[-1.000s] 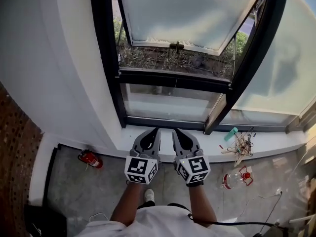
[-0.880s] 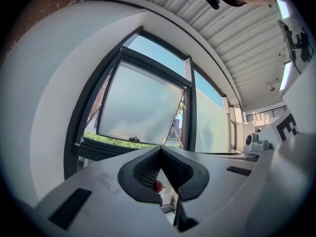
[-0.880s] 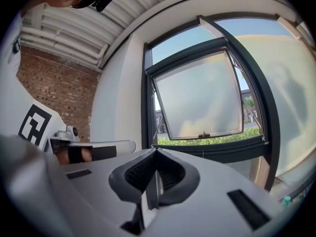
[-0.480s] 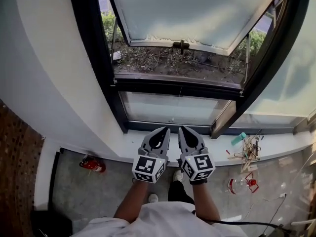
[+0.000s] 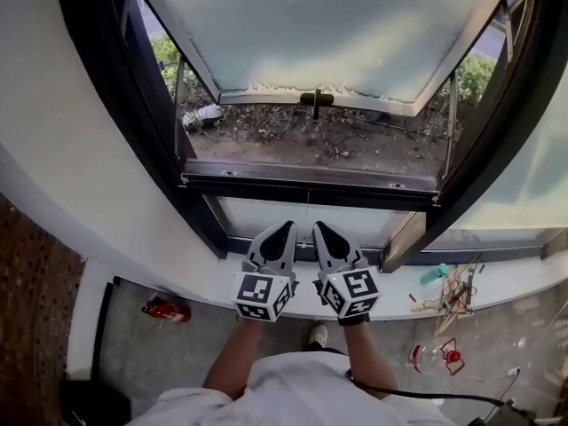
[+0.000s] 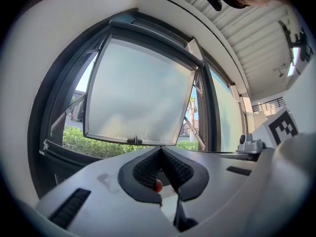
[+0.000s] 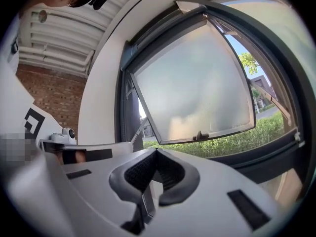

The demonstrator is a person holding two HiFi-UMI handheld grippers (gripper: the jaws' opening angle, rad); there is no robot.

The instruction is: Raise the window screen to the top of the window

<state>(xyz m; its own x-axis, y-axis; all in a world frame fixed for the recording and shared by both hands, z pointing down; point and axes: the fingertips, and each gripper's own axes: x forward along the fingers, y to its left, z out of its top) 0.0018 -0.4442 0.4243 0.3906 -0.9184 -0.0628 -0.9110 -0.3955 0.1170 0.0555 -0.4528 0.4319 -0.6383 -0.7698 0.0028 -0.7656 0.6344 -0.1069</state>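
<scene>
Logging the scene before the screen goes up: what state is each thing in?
Sash: open, swung outward at the bottom.
Left gripper: shut, empty.
Right gripper: shut, empty.
Extinguisher: lying on the floor.
Bottle: lying on the floor.

Ahead of you the window (image 5: 151,114) has a dark frame, and its frosted sash (image 5: 328,29) is swung outward from the top, with the handle (image 5: 316,98) at its lower edge. A pale grey rail (image 5: 306,177) lies level along the bottom of the opening. You cannot make out the window screen's mesh.
</scene>
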